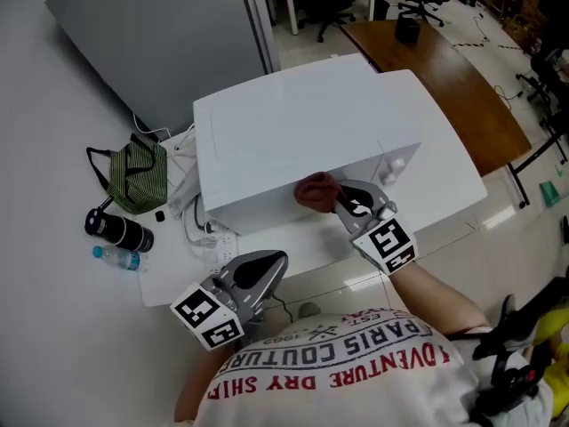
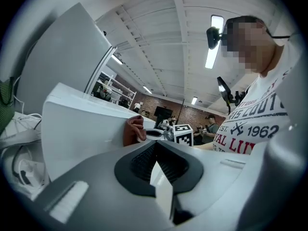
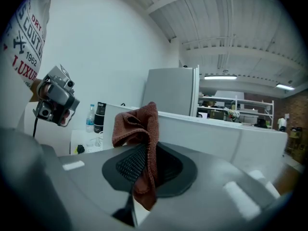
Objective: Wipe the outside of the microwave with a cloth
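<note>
A white microwave stands on a white table; it also shows as a white box in the left gripper view and as a long white body in the right gripper view. My right gripper is shut on a reddish-brown cloth, which presses against the microwave's near face at its upper edge. The cloth hangs bunched between those jaws, and the cloth also shows in the left gripper view. My left gripper is shut and empty, low at the table's near edge, left of the right one.
On the table's left part lie a green striped bag, a black flask, a small water bottle and white cables. A brown desk stands behind the microwave. A grey partition is at the back left.
</note>
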